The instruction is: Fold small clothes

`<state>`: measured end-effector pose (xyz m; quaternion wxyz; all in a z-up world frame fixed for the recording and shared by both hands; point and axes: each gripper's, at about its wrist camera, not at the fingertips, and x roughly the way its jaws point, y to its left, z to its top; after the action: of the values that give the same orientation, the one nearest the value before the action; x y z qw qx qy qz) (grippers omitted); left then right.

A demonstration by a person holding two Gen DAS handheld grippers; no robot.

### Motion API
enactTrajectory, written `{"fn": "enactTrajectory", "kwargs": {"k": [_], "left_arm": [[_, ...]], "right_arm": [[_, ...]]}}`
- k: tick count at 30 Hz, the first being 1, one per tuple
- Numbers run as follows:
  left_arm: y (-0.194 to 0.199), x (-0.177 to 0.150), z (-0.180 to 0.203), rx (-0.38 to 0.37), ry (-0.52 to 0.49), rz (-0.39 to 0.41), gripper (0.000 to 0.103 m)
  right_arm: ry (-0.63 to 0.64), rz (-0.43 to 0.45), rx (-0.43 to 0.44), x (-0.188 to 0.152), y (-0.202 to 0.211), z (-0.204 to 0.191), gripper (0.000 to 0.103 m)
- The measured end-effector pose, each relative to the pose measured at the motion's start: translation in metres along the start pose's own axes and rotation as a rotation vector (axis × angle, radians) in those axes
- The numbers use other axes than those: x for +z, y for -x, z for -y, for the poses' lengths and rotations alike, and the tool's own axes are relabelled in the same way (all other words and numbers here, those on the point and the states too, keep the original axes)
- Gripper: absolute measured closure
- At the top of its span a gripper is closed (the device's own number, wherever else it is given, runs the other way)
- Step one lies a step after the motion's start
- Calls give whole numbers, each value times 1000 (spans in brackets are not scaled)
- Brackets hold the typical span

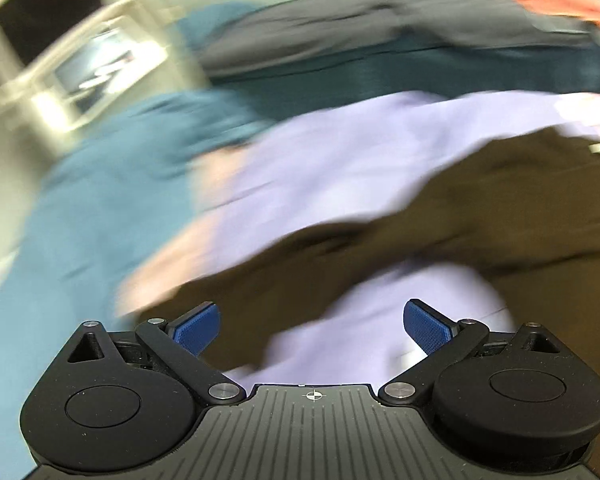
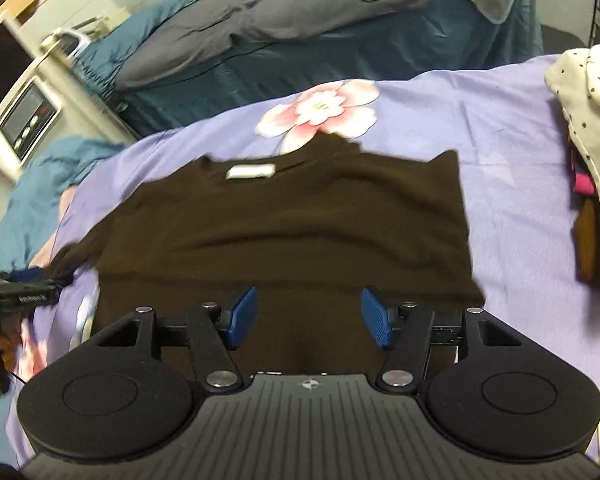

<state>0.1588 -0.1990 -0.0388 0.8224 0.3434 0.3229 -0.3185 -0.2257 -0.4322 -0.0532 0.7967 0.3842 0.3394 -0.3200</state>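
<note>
A dark brown small shirt (image 2: 284, 220) lies flat on the lilac flowered bedsheet (image 2: 508, 184), with a white neck label (image 2: 251, 171) at its far edge. My right gripper (image 2: 308, 318) is open and empty, just above the shirt's near hem. In the blurred left wrist view the shirt (image 1: 480, 208) spreads to the right and its left sleeve runs across in front of my left gripper (image 1: 312, 326), which is open and empty over the sheet (image 1: 340, 148). The left gripper also shows in the right wrist view (image 2: 28, 292), at the tip of the shirt's left sleeve.
A pile of clothes with a cream dotted garment (image 2: 588, 120) lies at the right of the sheet. A second bed with a grey and teal cover (image 2: 284, 32) stands behind. A white appliance (image 2: 24, 120) stands at the left.
</note>
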Motion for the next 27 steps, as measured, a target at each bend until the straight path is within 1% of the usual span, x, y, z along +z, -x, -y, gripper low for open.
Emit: {"fn": "enactTrajectory", "kwargs": {"k": [2,3,4,6,8,9,10,11,12,13,14,15,16,17,18,20,21,23,25,27], "left_arm": [[-5,-19,-50,87,117,-55,0],[-9,-28,-74,116,181,-84,0],[-14,-33,-93,127,227,-112,0],[-21,-39,-117,103,278,-144,0],[-26,-38,-123,18,296,-137,0],[-31,-37,-120,-15,280,-148,0],[-38,-34,-114,-11,242,-167,0],[-43,-37,-110,9,205,-181,2],[-51,-36,-106,16,176,-199,11],[-57,-38,-105,11,167,-220,33],[-59,-39,-105,4,176,-228,53],[-56,-37,-110,2,196,-215,58],[-47,-36,-116,-8,223,-185,62],[-34,-33,-124,-24,248,-150,63],[-19,-27,-135,-34,263,-106,64],[9,-16,-158,-11,274,-28,64],[23,-10,-173,2,295,3,64],[48,-3,-209,0,382,53,64],[72,1,-239,-42,474,93,64],[88,0,-259,-51,521,117,63]], "right_arm": [[-1,-19,4,-14,2,-10,36],[-10,-30,6,-21,3,-12,36],[-24,-36,7,-28,5,-13,36],[-52,-62,18,-39,5,-16,36],[-80,-85,18,-50,7,-20,36],[-100,-93,19,-53,7,-21,36],[-121,-105,24,-55,6,-22,36],[-141,-113,29,-58,7,-24,36],[-162,-116,30,-59,8,-24,36],[-176,-113,32,-61,8,-26,36],[-190,-113,33,-62,10,-27,36],[-201,-115,32,-63,12,-28,36],[-208,-115,30,-64,14,-28,36],[-211,-109,27,-66,18,-29,36],[-212,-102,22,-67,22,-28,35],[-215,-96,16,-67,26,-24,34],[-223,-93,10,-68,28,-21,33],[-248,-96,6,-71,30,-14,33],[-278,-104,4,-76,30,-8,33],[-304,-116,6,-81,28,-5,33]]}}
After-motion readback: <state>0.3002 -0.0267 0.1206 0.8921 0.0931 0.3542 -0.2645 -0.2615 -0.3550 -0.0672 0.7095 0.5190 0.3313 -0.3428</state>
